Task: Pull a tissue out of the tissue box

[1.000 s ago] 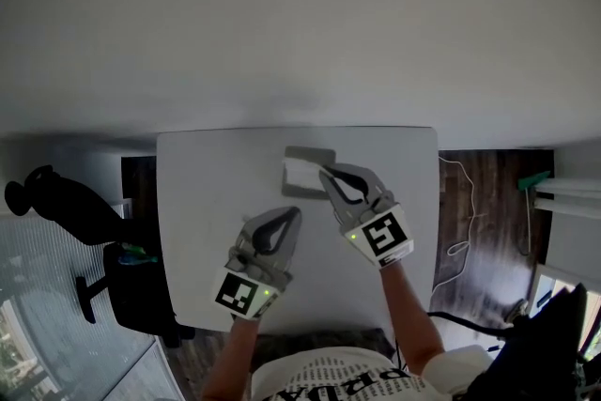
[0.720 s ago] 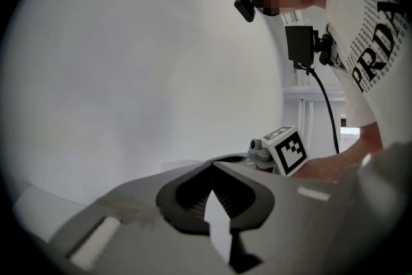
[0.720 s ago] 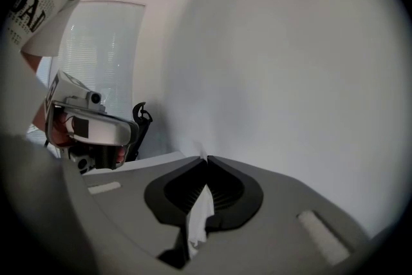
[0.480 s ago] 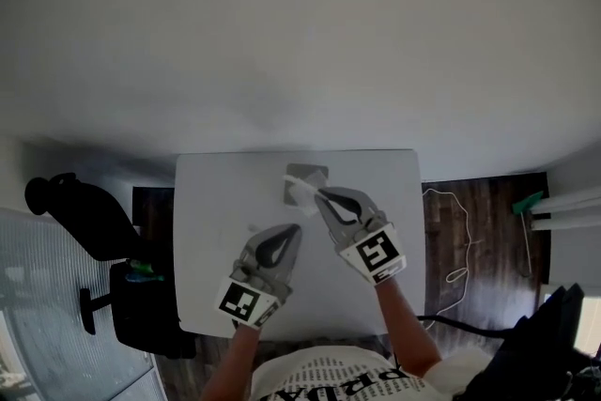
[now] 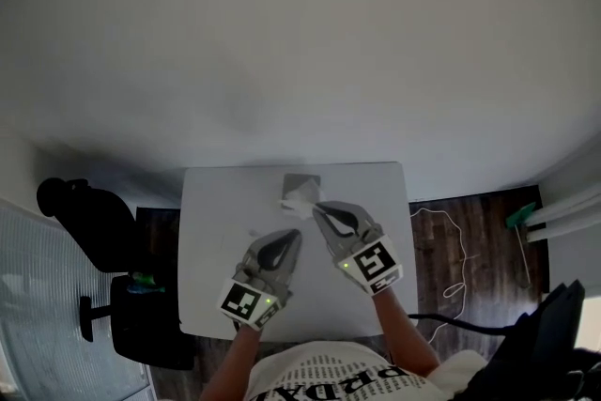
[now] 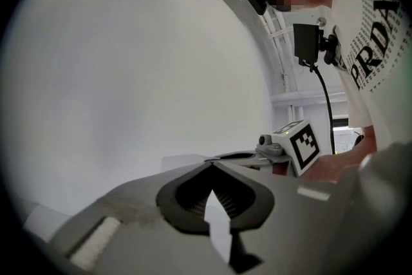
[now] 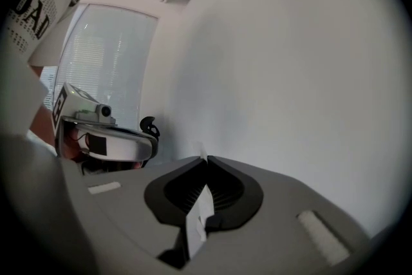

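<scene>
A grey tissue box [image 5: 302, 182] lies near the far edge of the white table [image 5: 216, 239]. A white tissue [image 5: 301, 198] rises out of its top to my right gripper [image 5: 315, 207], which is shut on it above the box's near side. In the right gripper view the jaws meet at their tips [image 7: 205, 159], and a sliver of tissue [image 7: 201, 150] sticks out beyond them. My left gripper [image 5: 298, 236] hangs just beside and nearer to me, shut with nothing in it. Its jaws also meet in the left gripper view [image 6: 211, 163]. Both grippers are well above the table.
A black chair [image 5: 84, 216] stands left of the table. A cable [image 5: 441, 239] lies on the dark wood floor to the right, and a dark bag [image 5: 540, 343] sits at the lower right. A plain white wall rises behind the table.
Both grippers have risen and the table looks smaller and farther below. The tissue has been drawn further up out of the box by the right gripper.
</scene>
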The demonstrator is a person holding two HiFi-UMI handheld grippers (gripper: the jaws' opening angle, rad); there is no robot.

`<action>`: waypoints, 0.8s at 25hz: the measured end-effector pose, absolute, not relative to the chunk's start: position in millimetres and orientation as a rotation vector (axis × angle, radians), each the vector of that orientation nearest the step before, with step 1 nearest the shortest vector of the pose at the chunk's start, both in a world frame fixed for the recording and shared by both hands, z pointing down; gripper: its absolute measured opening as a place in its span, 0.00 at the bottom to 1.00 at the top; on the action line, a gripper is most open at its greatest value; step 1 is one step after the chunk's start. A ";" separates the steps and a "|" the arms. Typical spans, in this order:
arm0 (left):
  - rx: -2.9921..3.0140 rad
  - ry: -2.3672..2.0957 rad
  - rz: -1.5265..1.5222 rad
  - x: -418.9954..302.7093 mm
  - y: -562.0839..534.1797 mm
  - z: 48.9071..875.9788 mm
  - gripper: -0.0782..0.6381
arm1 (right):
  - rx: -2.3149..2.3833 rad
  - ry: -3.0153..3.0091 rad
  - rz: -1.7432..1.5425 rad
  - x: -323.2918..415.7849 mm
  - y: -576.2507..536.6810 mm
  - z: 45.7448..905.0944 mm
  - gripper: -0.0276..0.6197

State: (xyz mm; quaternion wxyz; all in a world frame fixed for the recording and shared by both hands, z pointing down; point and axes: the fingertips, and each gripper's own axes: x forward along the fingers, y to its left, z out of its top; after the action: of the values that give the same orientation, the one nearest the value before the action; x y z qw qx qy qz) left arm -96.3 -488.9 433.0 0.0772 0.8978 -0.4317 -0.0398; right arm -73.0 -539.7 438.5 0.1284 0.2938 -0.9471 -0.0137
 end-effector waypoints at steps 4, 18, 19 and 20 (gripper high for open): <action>2.713 -1.290 -0.123 -92.5 -481.8 421.8 0.12 | 0.851 -2.764 -0.050 -72.2 -522.7 426.4 0.06; 2.740 -1.295 -0.098 -89.3 -469.5 414.6 0.12 | 0.860 -2.809 -0.065 -69.8 -496.8 393.3 0.06; 2.734 -1.299 -0.097 -89.4 -469.7 413.9 0.12 | 0.859 -2.807 -0.069 -69.6 -496.6 391.8 0.06; 2.728 -1.302 -0.097 -89.0 -469.4 412.7 0.12 | 0.860 -2.807 -0.072 -69.0 -496.0 390.5 0.06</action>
State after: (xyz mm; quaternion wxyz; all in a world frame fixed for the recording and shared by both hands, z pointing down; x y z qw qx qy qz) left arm -89.0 -469.4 412.7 0.0586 0.9004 -0.4298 -0.0319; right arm -69.0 -496.0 390.5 0.1024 0.2912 -0.9508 -0.0245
